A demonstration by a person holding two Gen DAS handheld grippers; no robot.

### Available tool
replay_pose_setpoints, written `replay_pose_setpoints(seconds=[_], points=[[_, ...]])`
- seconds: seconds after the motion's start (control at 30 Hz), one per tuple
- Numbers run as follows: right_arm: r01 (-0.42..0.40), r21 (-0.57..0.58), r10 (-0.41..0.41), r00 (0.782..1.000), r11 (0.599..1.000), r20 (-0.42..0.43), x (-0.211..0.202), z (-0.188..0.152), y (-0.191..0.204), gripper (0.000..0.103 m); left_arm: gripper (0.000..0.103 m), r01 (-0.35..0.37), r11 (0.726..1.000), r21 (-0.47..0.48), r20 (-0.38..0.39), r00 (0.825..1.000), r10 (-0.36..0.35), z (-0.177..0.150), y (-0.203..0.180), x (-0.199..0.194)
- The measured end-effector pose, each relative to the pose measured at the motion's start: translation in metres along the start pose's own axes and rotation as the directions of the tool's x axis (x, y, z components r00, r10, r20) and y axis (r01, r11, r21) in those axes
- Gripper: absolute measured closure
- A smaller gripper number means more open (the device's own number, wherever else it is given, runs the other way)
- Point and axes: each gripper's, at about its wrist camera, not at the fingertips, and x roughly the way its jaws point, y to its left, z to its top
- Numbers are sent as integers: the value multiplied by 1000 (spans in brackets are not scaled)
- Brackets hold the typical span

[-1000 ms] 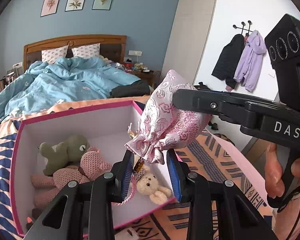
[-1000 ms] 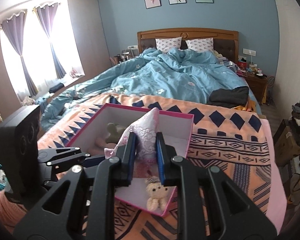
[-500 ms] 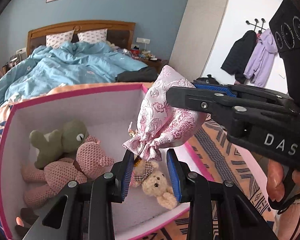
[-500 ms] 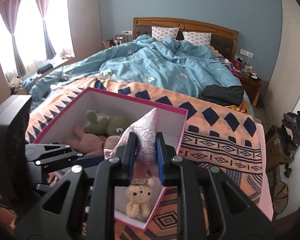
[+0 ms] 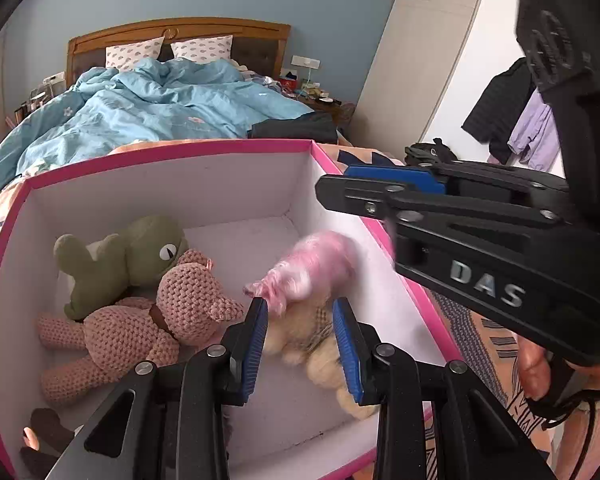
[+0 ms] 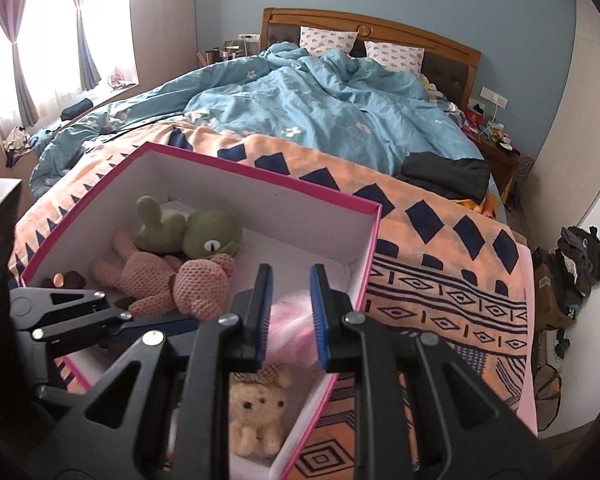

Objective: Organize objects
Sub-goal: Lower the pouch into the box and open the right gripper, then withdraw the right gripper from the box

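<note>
A pink brocade pouch is blurred in mid-fall inside the pink-rimmed white box, just above a cream teddy bear. It also shows as a pink blur in the right wrist view, below the right gripper, whose jaws stand open over the box. My left gripper is open and empty, low at the box's near side. A green frog plush and a pink knitted bear lie in the box's left half.
The box sits on an orange patterned blanket at the foot of a bed with a blue duvet. A dark folded garment lies on the bed's right. Bags stand on the floor at right.
The right gripper has opened and let go of the pink pouch, which is dropping into the box. Both grippers have moved lower and closer to the box.
</note>
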Motion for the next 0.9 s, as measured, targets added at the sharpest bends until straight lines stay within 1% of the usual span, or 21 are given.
replay_pose_setpoints(seconds=[0.07,0.13,0.2,0.23,0.27,0.3,0.33,0.4,0.53,0.57,0.67,0.7,0.8,0.9], points=[[6,0,-6,1000,1000,-6,4,2,0,82,68,0,1000,-5,3,1000,0,0,1,-1],[1,12,-1,1000,1000,-5,7,1,0,82,64,-1,1000,-9,14,1000,2,-2,3,-4],[-19,35,19,1000,999,-5,7,-1,-2,82,47,-7,1000,-5,43,999,7,-3,3,-10],[-31,49,31,999,998,-4,6,-3,-3,82,42,-11,1000,-2,64,998,11,-4,3,-15],[-36,59,36,999,998,-4,5,-5,-3,82,34,-13,1000,-1,83,996,13,-6,3,-19],[-41,71,41,999,997,-2,4,-7,-3,82,29,-10,1000,0,98,995,10,-7,2,-23],[-58,90,57,998,994,5,2,-10,-4,82,27,-2,1000,3,116,993,1,-8,1,-28],[-100,126,98,995,987,21,-4,-15,-7,81,19,-1,1000,9,146,989,-1,-10,-1,-37],[-154,166,145,987,974,67,-22,-24,-6,78,15,0,999,32,207,978,-7,-18,-5,-56],[-164,170,152,985,972,79,-27,-26,-5,77,12,-1,999,32,219,976,-6,-20,-5,-61],[-203,178,182,975,963,126,-46,-35,-1,70,3,-1,999,32,255,967,-7,-26,-6,-76],[-216,180,192,971,960,141,-52,-38,0,66,1,-4,1000,30,263,965,-4,-28,-7,-80],[-246,185,214,961,951,177,-70,-48,4,59,0,-24,999,31,297,955,14,-36,-10,-94],[-277,193,237,949,941,208,-87,-58,8,58,0,-39,999,30,317,948,28,-45,-11,-105]])
